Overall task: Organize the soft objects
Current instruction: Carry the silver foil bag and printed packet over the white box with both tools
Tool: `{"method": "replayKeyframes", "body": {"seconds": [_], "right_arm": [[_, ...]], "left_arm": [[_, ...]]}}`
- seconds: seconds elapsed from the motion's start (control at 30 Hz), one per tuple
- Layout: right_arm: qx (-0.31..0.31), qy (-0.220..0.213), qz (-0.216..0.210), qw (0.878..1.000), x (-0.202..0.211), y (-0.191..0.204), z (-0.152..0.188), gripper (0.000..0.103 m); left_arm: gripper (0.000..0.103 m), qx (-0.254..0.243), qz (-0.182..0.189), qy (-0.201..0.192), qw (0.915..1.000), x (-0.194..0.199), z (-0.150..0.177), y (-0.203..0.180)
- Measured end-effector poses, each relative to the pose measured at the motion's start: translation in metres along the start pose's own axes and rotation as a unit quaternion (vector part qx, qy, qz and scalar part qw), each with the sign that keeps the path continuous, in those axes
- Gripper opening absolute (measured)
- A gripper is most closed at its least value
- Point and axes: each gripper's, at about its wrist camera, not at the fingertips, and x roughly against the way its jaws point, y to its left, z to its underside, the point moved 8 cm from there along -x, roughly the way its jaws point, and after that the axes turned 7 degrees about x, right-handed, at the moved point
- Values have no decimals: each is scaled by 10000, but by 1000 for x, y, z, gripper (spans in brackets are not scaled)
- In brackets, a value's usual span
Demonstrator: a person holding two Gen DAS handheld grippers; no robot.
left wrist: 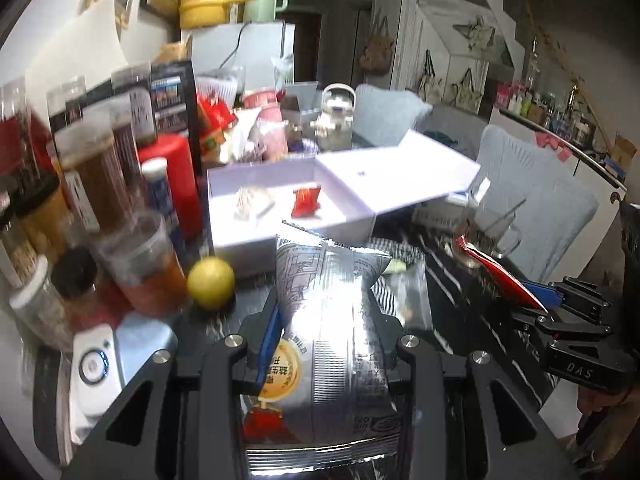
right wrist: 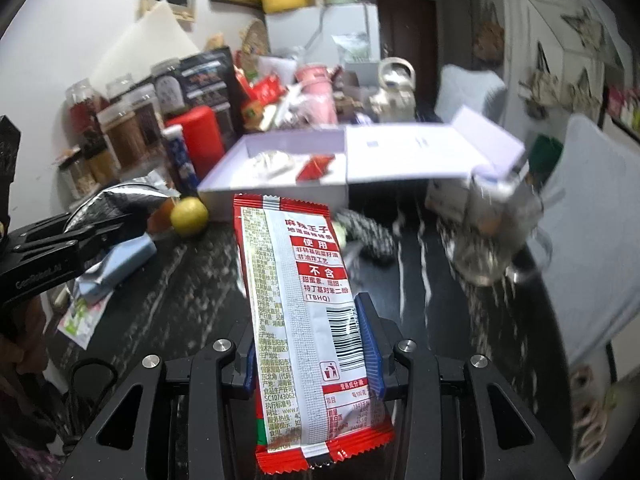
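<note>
A crinkled silver foil snack packet is pinched in the left tongs, a flat red-and-white snack sachet in the right tongs, both held above the dark marbled table. Carrying appears under way; next, each packet is likely to be lowered past the near wall of the open lilac cardboard box, where room remains beside two small wrapped items, its raised lid and the crowded jars being avoided.

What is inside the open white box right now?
Inside the box lie two small items: a pale wrapped one on the left and a red packet on the right. The near wall hides the front strip of the floor.
</note>
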Motion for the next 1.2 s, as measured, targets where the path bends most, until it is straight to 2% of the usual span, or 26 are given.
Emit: {"method": "replayKeyframes", "body": {"seconds": [0.27, 0.57, 0.77, 1.03, 1.2], "right_arm": [[236, -429, -191, 9986, 1, -2, -54, 40], [413, -709, -230, 9964, -13, -12, -112, 40], [402, -798, -252, 9957, -37, -23, -148, 40], [392, -1016, -244, 9937, -69, -40, -196, 40], [327, -1029, -399, 9933, -97, -44, -220, 40]], "left_arm": [[37, -117, -2, -599, 9981, 8, -56, -4], [37, -93, -38, -1106, 9938, -7, -116, -3], [37, 71, -11, -1241, 9922, -31, -152, 5], [37, 277, -313, -1488, 9880, -64, -195, 28], [37, 301, -356, -1435, 9885, -94, -215, 38]]}}
